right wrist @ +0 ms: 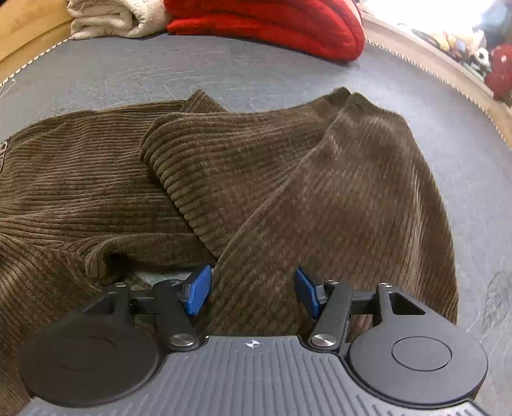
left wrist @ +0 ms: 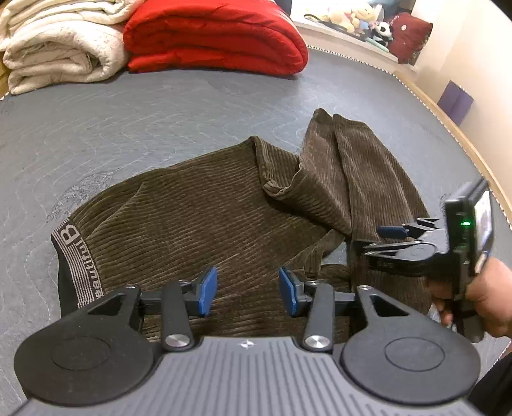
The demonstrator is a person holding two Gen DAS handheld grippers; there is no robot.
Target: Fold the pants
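Brown corduroy pants [left wrist: 198,208] lie on the grey mattress [left wrist: 128,121], waistband with white lettering [left wrist: 80,256] at the left, legs doubled back to the right [left wrist: 361,166]. My left gripper [left wrist: 248,292] is open, just above the cloth near the waist. My right gripper [right wrist: 252,292] is open, blue pads either side of a leg fold [right wrist: 320,192], low over it. The right gripper also shows in the left wrist view [left wrist: 384,238], held by a hand at the right edge of the pants.
A folded red blanket [left wrist: 214,35] and a folded cream blanket [left wrist: 60,48] lie at the far side of the mattress. A wooden bed edge [left wrist: 464,144] curves along the right. Stuffed toys [left wrist: 361,19] sit on a shelf beyond.
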